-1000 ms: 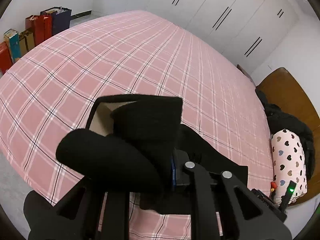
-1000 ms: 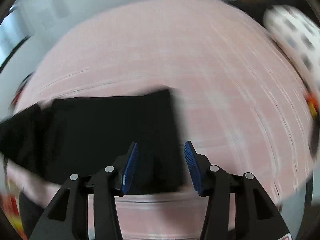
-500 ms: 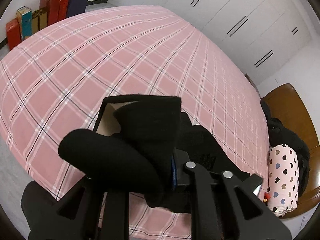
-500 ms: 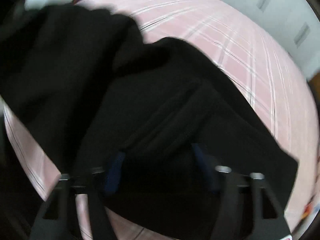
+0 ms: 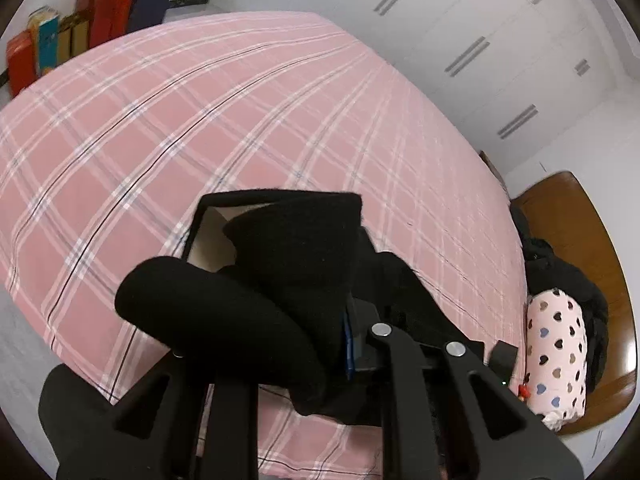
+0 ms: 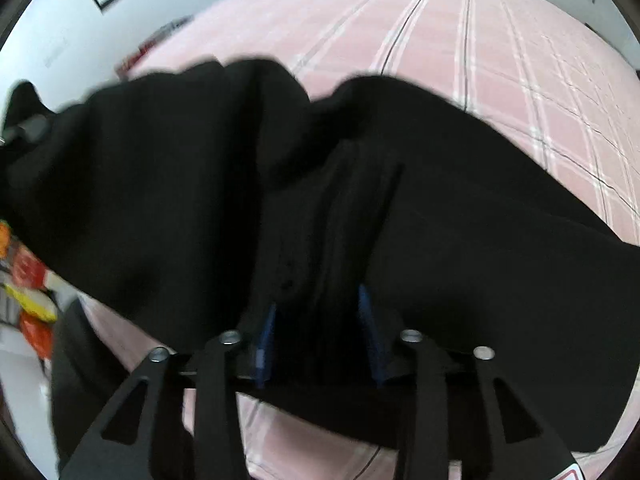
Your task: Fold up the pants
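Observation:
The black pants (image 5: pixel 288 272) hang bunched from my left gripper (image 5: pixel 320 336), which is shut on a thick fold of them above the pink plaid bed (image 5: pixel 200 120). In the right wrist view the pants (image 6: pixel 440 208) spread wide across the bed (image 6: pixel 520 60). My right gripper (image 6: pixel 316 320) has its blue pads (image 6: pixel 366 320) on either side of a raised fold of the fabric, jaws narrowed on it.
White wardrobe doors (image 5: pixel 460 40) stand behind the bed. Coloured paper bags (image 5: pixel 80 24) line the far left wall. A heart-print pillow (image 5: pixel 556 352) and dark clothes (image 5: pixel 560 272) lie by the wooden headboard (image 5: pixel 592 248) at right.
My right gripper swept from open over the flat pants down onto a fold and narrowed on it. My left gripper kept its hold and lifted slightly.

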A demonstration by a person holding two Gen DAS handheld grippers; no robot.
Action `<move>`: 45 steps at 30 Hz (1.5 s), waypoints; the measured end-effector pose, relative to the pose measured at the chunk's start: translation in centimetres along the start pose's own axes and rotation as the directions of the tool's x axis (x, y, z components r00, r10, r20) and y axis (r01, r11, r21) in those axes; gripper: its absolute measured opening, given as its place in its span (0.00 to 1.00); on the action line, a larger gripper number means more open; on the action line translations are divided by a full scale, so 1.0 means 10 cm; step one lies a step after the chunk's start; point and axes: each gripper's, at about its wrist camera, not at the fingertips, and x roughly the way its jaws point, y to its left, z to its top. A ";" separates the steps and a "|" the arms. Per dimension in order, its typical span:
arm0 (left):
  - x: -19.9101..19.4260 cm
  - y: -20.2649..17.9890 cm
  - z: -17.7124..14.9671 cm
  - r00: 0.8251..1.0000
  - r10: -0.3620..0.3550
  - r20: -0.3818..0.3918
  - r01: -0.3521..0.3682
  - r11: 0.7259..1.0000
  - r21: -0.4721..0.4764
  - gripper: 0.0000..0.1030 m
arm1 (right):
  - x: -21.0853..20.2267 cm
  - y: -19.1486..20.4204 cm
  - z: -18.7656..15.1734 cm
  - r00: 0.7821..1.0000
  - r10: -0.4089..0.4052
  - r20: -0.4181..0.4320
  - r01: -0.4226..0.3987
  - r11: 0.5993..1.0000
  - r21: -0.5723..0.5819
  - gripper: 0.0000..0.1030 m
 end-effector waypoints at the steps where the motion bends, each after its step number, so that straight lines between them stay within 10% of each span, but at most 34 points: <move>1: -0.02 -0.05 0.01 1.000 -0.003 0.005 0.003 1.000 0.015 0.16 | -0.16 -0.09 -0.01 0.999 0.003 0.032 -0.004 1.000 0.014 0.46; 7: -0.18 -0.87 -0.02 0.998 -0.054 0.037 0.045 0.974 0.220 0.16 | -0.98 -1.14 -0.10 0.982 -0.093 0.167 0.059 0.978 0.202 0.57; 12: -0.24 -1.95 -0.43 0.989 -0.145 -0.003 0.130 0.880 0.458 0.20 | -1.47 -1.58 -0.64 0.959 -0.166 0.231 0.070 0.925 0.375 0.58; 16: 0.10 -2.62 -1.04 0.979 -0.166 -0.114 0.202 0.799 0.566 0.66 | -1.51 -1.95 -0.83 0.954 -0.188 0.232 0.058 0.878 0.474 0.58; 20: 0.37 -2.83 -1.44 0.983 -0.099 -0.152 0.173 0.759 0.627 0.70 | -1.60 -2.24 -0.90 0.959 -0.141 0.247 -0.008 0.854 0.519 0.58; 28: 0.20 -2.33 -1.12 0.996 -0.014 -0.090 0.062 0.830 0.554 0.80 | -1.18 -1.96 -0.66 0.972 0.023 0.235 -0.129 0.884 0.449 0.63; 36: -0.06 -1.70 -0.70 0.993 0.116 0.024 -0.114 0.881 0.460 0.80 | -0.36 -1.72 -0.32 0.998 0.010 0.062 -0.035 0.908 0.419 0.67; 39: -0.10 -1.61 -0.63 0.989 0.141 0.043 -0.145 0.883 0.446 0.80 | -0.29 -1.57 -0.27 0.999 -0.021 0.050 0.000 0.921 0.390 0.47; 41: -0.11 -1.57 -0.62 0.988 0.146 0.041 -0.150 0.888 0.435 0.80 | -0.38 -1.48 -0.23 0.997 -0.001 0.080 -0.030 0.925 0.380 0.16; 45: -0.10 -1.51 -0.59 0.988 0.152 0.035 -0.153 0.894 0.421 0.80 | -0.93 -1.33 -0.14 0.978 -0.021 0.209 -0.049 0.944 0.327 0.14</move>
